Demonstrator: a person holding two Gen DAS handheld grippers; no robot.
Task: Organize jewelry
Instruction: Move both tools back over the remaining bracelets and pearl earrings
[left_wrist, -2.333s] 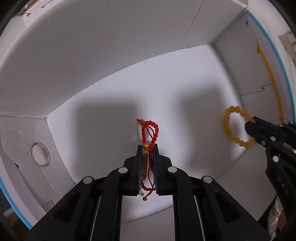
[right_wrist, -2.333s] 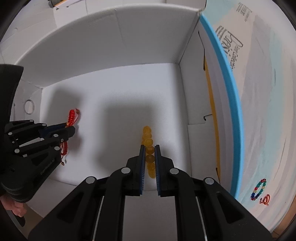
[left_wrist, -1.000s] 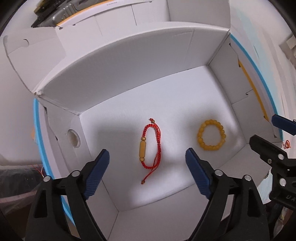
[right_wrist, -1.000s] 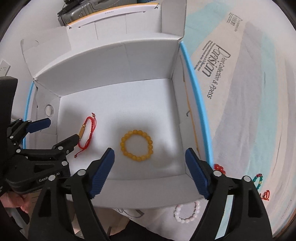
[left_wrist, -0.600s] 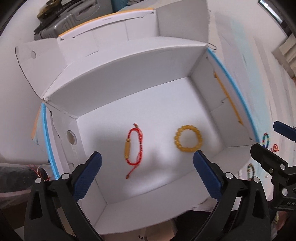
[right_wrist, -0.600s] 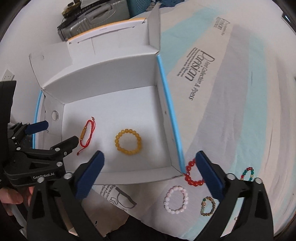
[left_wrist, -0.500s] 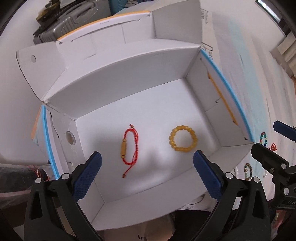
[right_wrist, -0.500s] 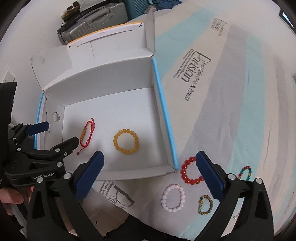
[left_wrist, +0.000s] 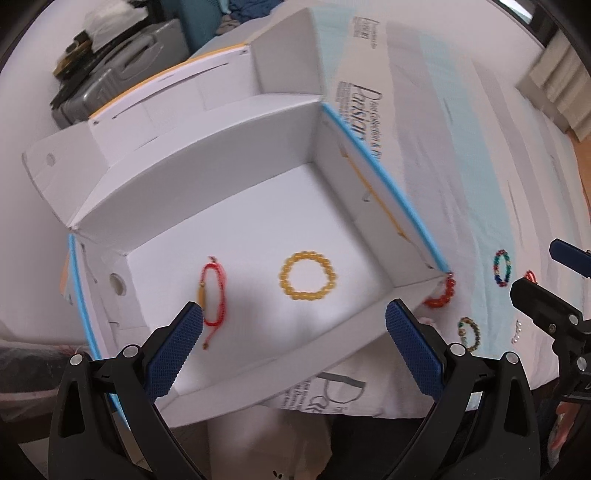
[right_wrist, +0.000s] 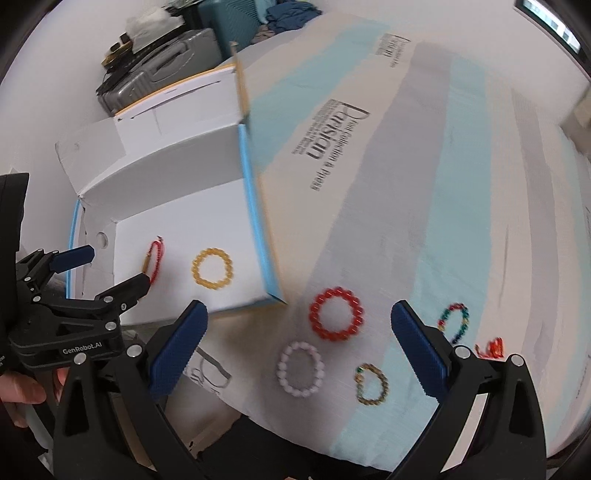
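Inside the white open box (left_wrist: 229, 147) (right_wrist: 177, 173) lie a red cord bracelet (left_wrist: 213, 293) (right_wrist: 154, 258) and a yellow bead bracelet (left_wrist: 308, 275) (right_wrist: 212, 267). My left gripper (left_wrist: 293, 314) (right_wrist: 110, 269) hangs open above the box's near edge, empty. On the striped cloth to the right of the box rest a red bead bracelet (right_wrist: 337, 314) (left_wrist: 441, 295), a pale pink one (right_wrist: 301, 373), a brown-gold one (right_wrist: 371, 383) (left_wrist: 469, 334), a multicoloured one (right_wrist: 453, 321) (left_wrist: 502, 266) and a small red piece (right_wrist: 489, 348). My right gripper (right_wrist: 299, 314) (left_wrist: 543, 273) is open above them, holding nothing.
The box's lid flaps (left_wrist: 288, 55) stand up at its far side. A grey suitcase (right_wrist: 159, 70) and a teal one (right_wrist: 232, 22) stand behind the box. The striped printed cloth (right_wrist: 424, 155) stretches far to the right. A hand (right_wrist: 18, 391) holds the left gripper.
Both grippers let go of their bracelets in the box, opened wide, and rose and drew back toward the right. The loose bracelets on the cloth have come into view.
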